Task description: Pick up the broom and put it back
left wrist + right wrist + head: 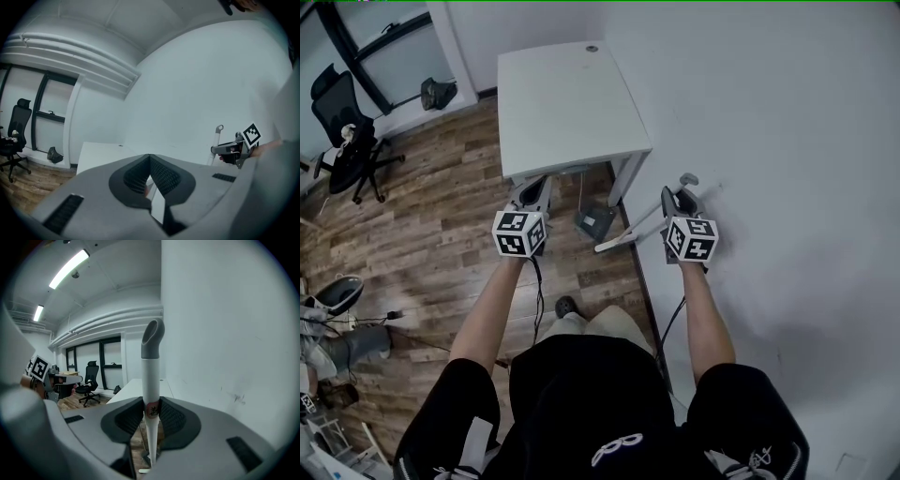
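Clamping one broom (151,376) — right hand-held gripper (151,405).

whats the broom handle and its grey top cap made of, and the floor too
The broom handle is a smooth white tube with a soft sheen, likely painted metal or plastic; I can't tell which. The cap is matte grey with a moulded, slanted open end, so probably plastic. The floor shows brown planks with grain and seams: wood or wood-look laminate.

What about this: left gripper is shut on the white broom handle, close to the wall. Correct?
No, it's the right gripper that is shut on the white broom handle, close to the wall. The right gripper view shows the handle between its fingers.
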`<state>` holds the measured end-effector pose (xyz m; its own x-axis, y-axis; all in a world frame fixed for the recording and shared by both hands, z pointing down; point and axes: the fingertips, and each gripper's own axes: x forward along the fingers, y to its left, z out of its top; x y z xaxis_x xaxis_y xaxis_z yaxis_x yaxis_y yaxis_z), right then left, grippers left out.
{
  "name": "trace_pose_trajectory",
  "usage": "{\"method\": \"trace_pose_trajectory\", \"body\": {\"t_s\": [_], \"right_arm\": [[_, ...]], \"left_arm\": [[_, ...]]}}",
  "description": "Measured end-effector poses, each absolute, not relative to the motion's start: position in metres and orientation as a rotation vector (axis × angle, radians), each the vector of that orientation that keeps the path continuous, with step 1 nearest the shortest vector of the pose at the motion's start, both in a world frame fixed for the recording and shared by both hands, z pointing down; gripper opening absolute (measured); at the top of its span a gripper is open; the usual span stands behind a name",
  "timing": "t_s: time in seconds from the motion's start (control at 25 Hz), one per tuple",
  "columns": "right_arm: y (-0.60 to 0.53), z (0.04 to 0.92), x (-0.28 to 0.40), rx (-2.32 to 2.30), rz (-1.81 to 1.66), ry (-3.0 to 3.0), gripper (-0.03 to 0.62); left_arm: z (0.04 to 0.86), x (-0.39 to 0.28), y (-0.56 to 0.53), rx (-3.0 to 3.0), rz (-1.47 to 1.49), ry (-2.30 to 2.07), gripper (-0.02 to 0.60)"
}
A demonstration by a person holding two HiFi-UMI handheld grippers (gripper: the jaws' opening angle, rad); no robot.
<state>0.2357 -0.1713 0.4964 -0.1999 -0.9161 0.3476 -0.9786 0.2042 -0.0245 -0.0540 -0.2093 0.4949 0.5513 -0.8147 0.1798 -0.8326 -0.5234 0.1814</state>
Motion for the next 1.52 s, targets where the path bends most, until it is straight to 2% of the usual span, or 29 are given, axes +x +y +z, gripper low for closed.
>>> {"method": "trace_pose_trajectory", "body": {"t_s": [0.36,1.04,1.52], "right_arm": [[-0.186,0.531,0.227,1.772,0.392,-2.199,0.114],[-0.207,0.652,0.216,1.609,0.515,-2.158,0.114],[-0.247,0.717,0.205,1.453,0.572,-2.115,0.114]], "left_arm": [[0.507,-0.053,-0.220,2.567,0.126,-1.308,0.006],[0.591,-0.024,-0.227,2.520,0.198,-1.265,0.006],[0.621,-0.034,-0.260,2.428,0.241,-1.350,0.008]]}}
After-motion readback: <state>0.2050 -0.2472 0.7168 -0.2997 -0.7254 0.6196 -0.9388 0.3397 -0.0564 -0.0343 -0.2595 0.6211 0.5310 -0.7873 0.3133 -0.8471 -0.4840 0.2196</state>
